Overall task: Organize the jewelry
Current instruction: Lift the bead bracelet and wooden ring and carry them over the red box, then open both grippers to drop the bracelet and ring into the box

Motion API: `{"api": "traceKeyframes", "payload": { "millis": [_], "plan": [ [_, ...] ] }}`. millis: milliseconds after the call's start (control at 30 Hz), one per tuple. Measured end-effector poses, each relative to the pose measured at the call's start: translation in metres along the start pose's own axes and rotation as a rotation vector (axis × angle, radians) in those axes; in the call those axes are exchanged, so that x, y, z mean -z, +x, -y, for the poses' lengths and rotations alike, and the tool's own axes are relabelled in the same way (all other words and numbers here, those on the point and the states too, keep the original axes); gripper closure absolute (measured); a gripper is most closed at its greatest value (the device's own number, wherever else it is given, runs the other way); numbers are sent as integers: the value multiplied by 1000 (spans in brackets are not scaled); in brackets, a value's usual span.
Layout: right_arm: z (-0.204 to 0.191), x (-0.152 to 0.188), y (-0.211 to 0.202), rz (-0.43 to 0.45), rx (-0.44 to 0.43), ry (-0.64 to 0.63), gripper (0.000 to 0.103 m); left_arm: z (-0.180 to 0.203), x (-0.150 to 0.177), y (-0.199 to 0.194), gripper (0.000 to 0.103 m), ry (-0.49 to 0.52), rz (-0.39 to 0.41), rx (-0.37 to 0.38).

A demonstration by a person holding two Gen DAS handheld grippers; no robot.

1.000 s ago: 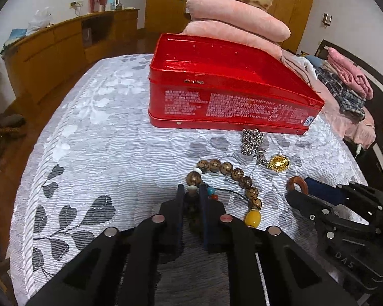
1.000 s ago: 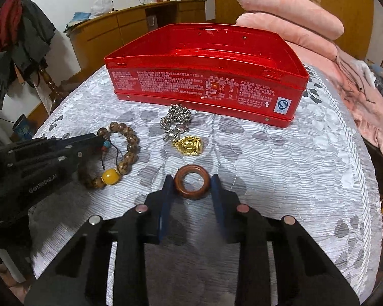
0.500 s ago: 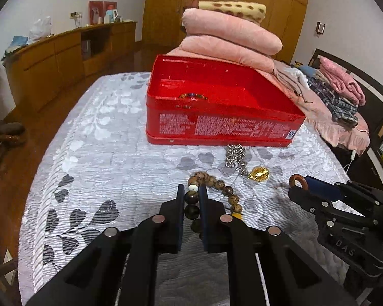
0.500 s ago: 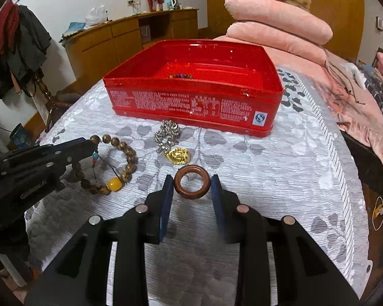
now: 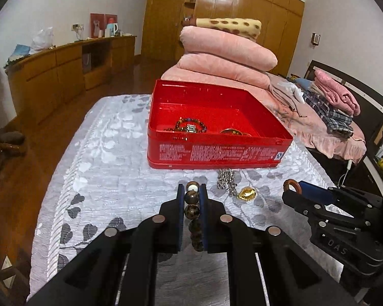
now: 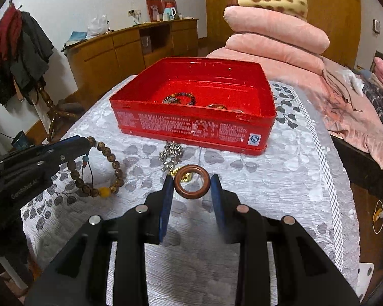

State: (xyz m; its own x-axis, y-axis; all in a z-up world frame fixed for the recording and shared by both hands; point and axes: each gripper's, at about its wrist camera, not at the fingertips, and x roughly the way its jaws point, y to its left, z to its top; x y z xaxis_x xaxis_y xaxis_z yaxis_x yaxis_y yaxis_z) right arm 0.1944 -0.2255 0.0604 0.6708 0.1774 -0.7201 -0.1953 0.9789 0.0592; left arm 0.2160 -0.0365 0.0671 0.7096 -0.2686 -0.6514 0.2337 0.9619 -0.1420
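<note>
The left gripper [image 5: 192,199] is clamped narrowly on a wooden bead bracelet [image 6: 99,168], whose beads run in a line between its pads, along the fingers; in the right wrist view the loop hangs below that gripper over the grey leaf-patterned bedspread [image 6: 280,178], yellow bead lowest. The right gripper [image 6: 191,191] grips a brown ring [image 6: 191,185] by its outer edges, the ring's hole facing the camera and tilted slightly upward. Beyond both stands an open red tin [image 5: 217,153], its long printed side facing the grippers, with beaded bracelets already inside. A silver chain with a gold pendant [image 5: 247,193] lies on the bedspread just before the tin.
</note>
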Motion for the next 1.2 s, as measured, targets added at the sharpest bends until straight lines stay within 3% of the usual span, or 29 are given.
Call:
{"api": "traceKeyframes", "payload": {
  "millis": [1200],
  "plan": [
    [7,-60,-11,88,-5,-23,74,6,-55,1,92,20,101,-9]
  ]
}}
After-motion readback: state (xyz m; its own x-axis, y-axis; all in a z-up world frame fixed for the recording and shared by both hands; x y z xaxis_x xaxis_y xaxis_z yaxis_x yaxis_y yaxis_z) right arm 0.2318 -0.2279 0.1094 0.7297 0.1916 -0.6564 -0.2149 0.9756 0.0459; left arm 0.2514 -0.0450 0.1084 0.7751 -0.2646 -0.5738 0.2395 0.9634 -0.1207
